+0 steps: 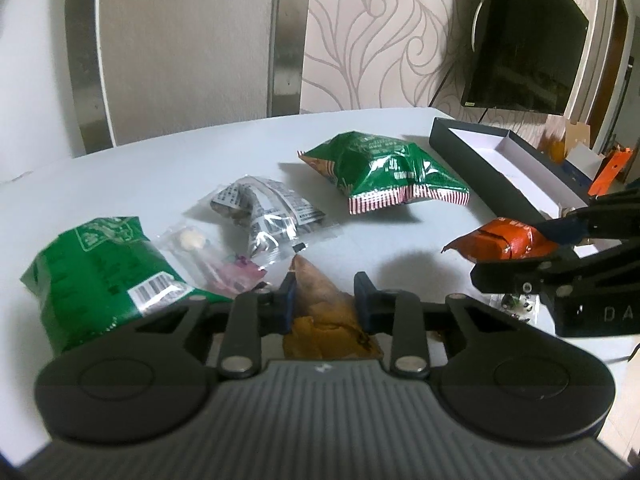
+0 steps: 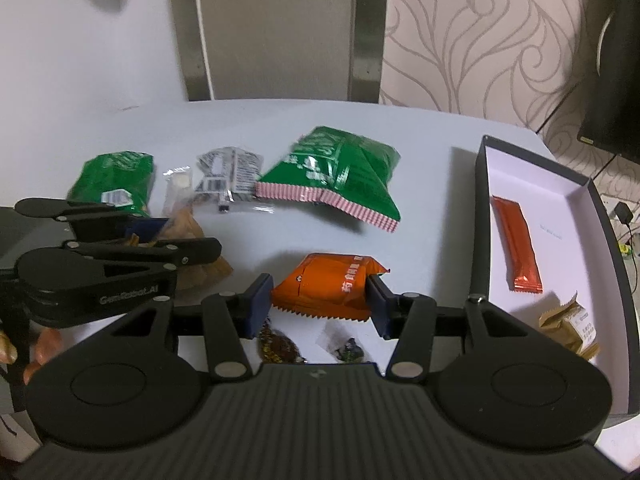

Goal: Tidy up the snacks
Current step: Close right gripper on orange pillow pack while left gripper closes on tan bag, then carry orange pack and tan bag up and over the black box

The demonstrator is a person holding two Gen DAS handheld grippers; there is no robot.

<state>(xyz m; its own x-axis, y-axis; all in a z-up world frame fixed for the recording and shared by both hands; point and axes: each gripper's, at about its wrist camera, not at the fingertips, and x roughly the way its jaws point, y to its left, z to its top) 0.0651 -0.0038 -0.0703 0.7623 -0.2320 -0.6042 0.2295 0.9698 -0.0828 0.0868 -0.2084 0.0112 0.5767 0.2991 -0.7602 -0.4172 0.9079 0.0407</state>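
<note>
My right gripper is shut on an orange snack packet and holds it above the white table; the packet also shows in the left wrist view. My left gripper is closed around a brown snack packet, which also shows in the right wrist view. A dark box with a white inside stands at the right. It holds an orange bar and a tan packet.
On the table lie a large green bag, a second green bag, a silver packet and a clear packet. Two small dark candies lie under my right gripper. A TV hangs at the right.
</note>
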